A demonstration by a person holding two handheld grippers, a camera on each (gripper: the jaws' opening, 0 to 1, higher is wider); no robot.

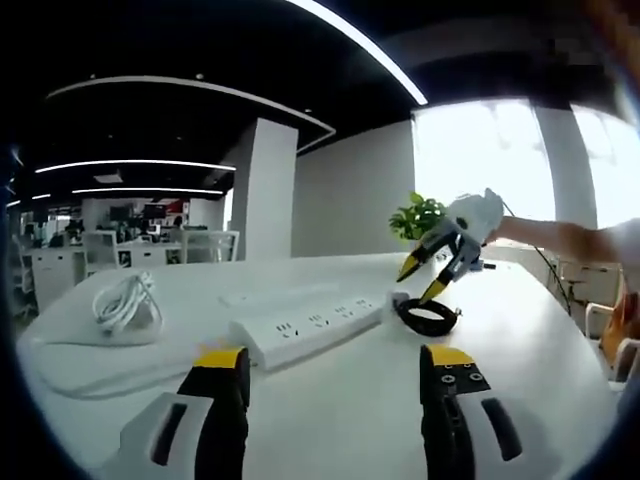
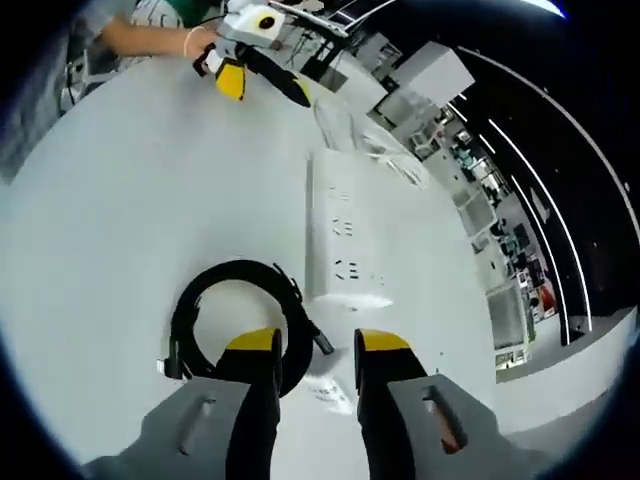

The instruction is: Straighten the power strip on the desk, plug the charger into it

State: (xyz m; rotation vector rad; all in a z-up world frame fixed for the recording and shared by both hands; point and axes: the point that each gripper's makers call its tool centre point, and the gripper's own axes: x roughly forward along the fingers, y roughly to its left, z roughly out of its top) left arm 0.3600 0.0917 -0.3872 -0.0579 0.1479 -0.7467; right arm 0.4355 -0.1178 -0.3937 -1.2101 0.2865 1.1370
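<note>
Desk [image 1: 350,420] is white; the strip [image 1: 305,328] lies on it mid-desk, slightly angled to the near edge in the left gripper view, so we judge straightening not done. Nothing is plugged in. A white coiled cord [image 1: 125,303], likely the charger's, lies well apart to its left. A black cable coil [image 2: 235,325] sits just beside the strip's end. Our right gripper [image 2: 315,350] hovers over the coil, jaws parted, empty. Our left gripper [image 1: 335,365] is wide apart, empty, short of the strip.

- I see a white table [image 1: 330,420].
- White power strip [image 1: 308,327] lying flat on it.
- Black coiled cable [image 1: 428,315] just beside the strip's end.
- White bundled cord [image 1: 126,305] well apart.
</note>
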